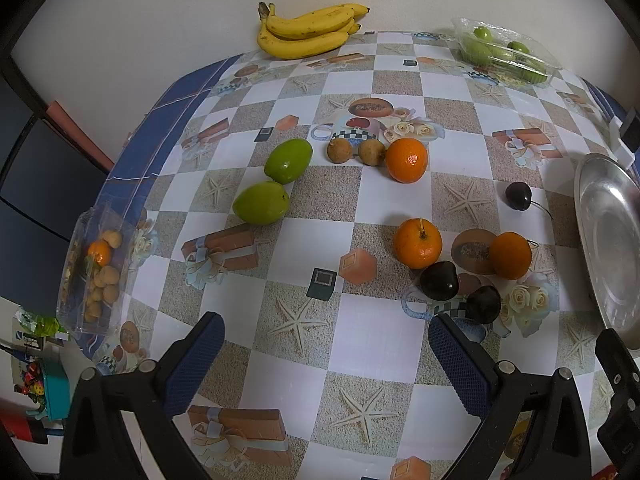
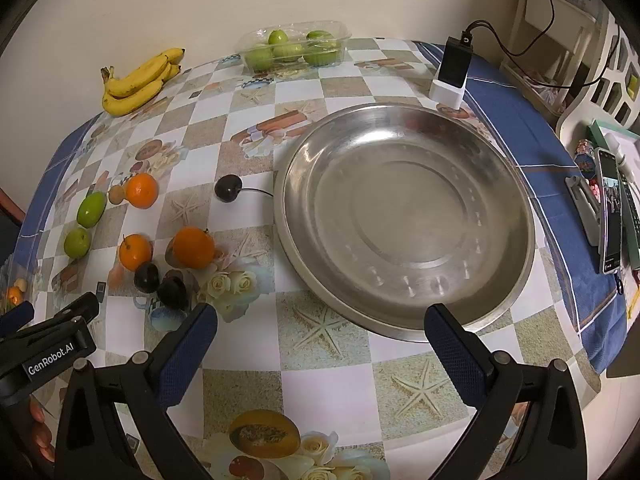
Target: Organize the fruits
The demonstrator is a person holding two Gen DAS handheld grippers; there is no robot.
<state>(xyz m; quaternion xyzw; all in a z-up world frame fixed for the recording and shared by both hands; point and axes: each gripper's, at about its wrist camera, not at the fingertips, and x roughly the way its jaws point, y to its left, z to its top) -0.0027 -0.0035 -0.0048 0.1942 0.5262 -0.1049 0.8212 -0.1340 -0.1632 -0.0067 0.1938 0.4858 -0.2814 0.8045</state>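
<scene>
Fruits lie loose on a table covered by a checkered cloth printed with starfish and gift boxes. Three oranges: one sits mid-table, touching the nearer of two small brown fruits; a second, stem up, and a third lie nearer the camera. Two green fruits touch each other to the left of the brown pair. Two dark plums rest just in front of the nearer oranges, and a dark cherry with a long stem lies apart, near the metal dish. The dish, wide and shallow, stands at the right side of the table and holds nothing. A banana bunch lies at the far edge against the wall. A clear tray of green fruits stands at the far edge, and another clear tray with small brown fruits and an orange sits at the left edge. A black charger in a white stand stands behind the dish.

Left gripper: jaws spread wide, holding nothing, above bare cloth in front of the plums. Right gripper: jaws likewise wide and holding nothing, at the near rim of the dish.
</scene>
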